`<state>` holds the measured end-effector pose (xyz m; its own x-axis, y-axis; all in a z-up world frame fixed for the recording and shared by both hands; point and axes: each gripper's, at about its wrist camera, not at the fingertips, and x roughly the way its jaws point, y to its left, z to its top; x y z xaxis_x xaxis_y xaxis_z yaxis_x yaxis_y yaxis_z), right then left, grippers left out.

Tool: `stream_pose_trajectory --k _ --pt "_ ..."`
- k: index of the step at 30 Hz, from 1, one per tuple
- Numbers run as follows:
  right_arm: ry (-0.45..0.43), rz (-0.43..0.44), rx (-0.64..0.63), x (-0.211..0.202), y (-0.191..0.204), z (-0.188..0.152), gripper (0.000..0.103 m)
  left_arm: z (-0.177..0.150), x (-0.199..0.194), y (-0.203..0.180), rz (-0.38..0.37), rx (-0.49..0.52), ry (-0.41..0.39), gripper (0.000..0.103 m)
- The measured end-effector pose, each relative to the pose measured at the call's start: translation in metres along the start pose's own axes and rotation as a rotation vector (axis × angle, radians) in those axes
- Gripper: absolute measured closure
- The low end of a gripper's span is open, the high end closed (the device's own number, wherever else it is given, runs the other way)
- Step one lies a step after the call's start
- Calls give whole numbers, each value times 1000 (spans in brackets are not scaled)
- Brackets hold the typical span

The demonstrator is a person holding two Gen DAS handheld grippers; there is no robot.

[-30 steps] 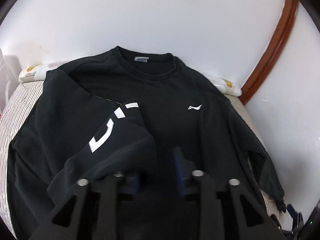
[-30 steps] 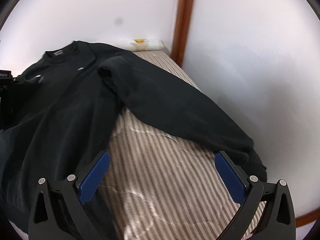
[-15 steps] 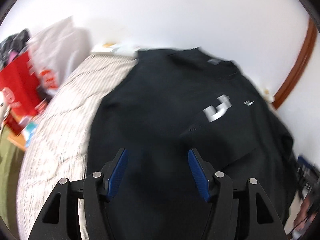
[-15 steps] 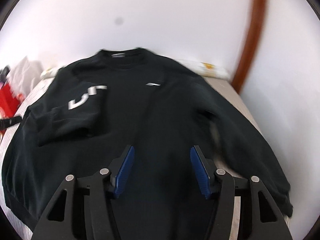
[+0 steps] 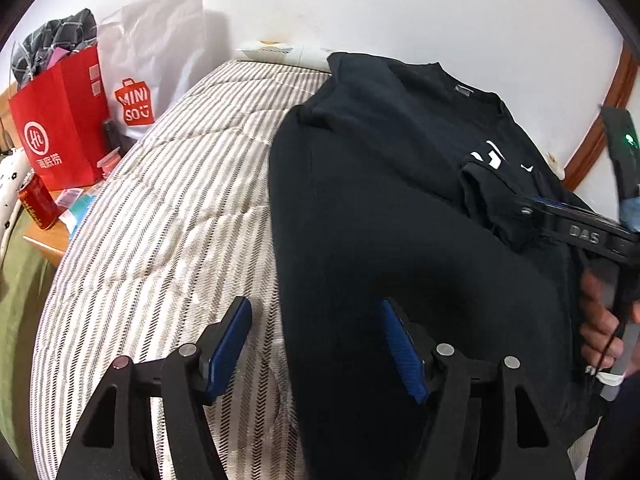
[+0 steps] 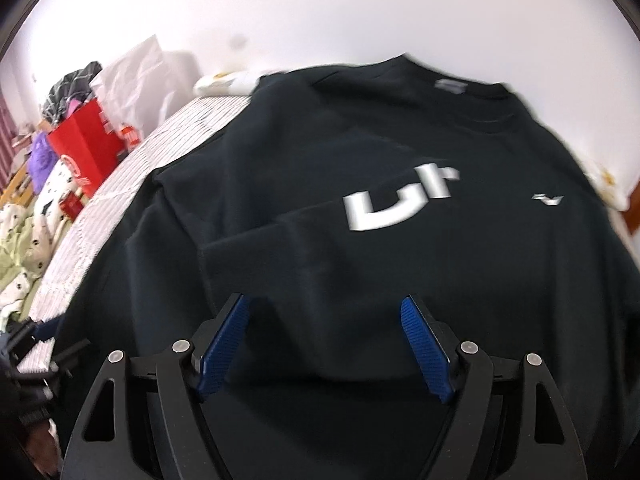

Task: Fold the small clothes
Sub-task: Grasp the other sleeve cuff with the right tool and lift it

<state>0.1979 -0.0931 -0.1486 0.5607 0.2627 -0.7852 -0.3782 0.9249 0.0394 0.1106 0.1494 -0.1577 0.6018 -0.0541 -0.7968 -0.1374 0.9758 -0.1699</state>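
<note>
Sweatshirt: the black sweatshirt [image 5: 384, 208] lies flat on the striped mattress [image 5: 168, 216], neck toward the white wall [image 5: 400, 8]; it fills most of my right wrist view [image 6: 360, 152].
Folded sleeve: one sleeve [image 6: 304, 248] lies across the chest, its white lettering [image 6: 400, 200] facing up near the small chest logo [image 6: 548, 199].
Left gripper: my left gripper [image 5: 316, 344] hangs with its blue pads spread wide and nothing between them, over the sweatshirt's side edge where black cloth meets the mattress.
Right gripper: my right gripper [image 6: 326, 344] is also spread wide and holds nothing; it hovers above the folded sleeve. From the left wrist view I see it side-on [image 5: 532, 210] at the sleeve cuff, my hand [image 5: 600, 320] on its handle.
Bedside: a red paper bag [image 5: 60, 128], a white MINISO bag [image 5: 152, 60] and a red can [image 5: 38, 204] stand beside the mattress.
</note>
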Motion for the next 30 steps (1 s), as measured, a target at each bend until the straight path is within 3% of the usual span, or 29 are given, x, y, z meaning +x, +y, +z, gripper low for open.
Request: stream_pose_trajectory --k 2,8,9,10,11,13,16,25,30 --pt "15 19 -16 9 11 -1 25 0 0 -2 -4 -7 -8 33" --pt "21 -77 -105 36 34 -3 25 3 10 -19 35 19 -34 29" --pt "13 -84 -112 39 36 0 31 1 10 -22 51 36 -40 29" --pt "-1 -89 -119 35 35 1 47 0 10 -25 63 47 -42 29" --pt "-9 -89 -118 31 34 3 53 0 11 -26 71 55 -44 29" --pt "-43 -43 -94 13 20 8 75 0 12 -28 78 57 -43 28" --pt "-83 12 -28 -5 -8 15 81 1 12 -28 73 57 -42 25" --pt "-202 -158 204 -60 -135 15 83 1 14 -32 94 69 -36 24" --pt "-140 -231 307 -58 -196 -3 76 1 15 -35 108 76 -31 24"
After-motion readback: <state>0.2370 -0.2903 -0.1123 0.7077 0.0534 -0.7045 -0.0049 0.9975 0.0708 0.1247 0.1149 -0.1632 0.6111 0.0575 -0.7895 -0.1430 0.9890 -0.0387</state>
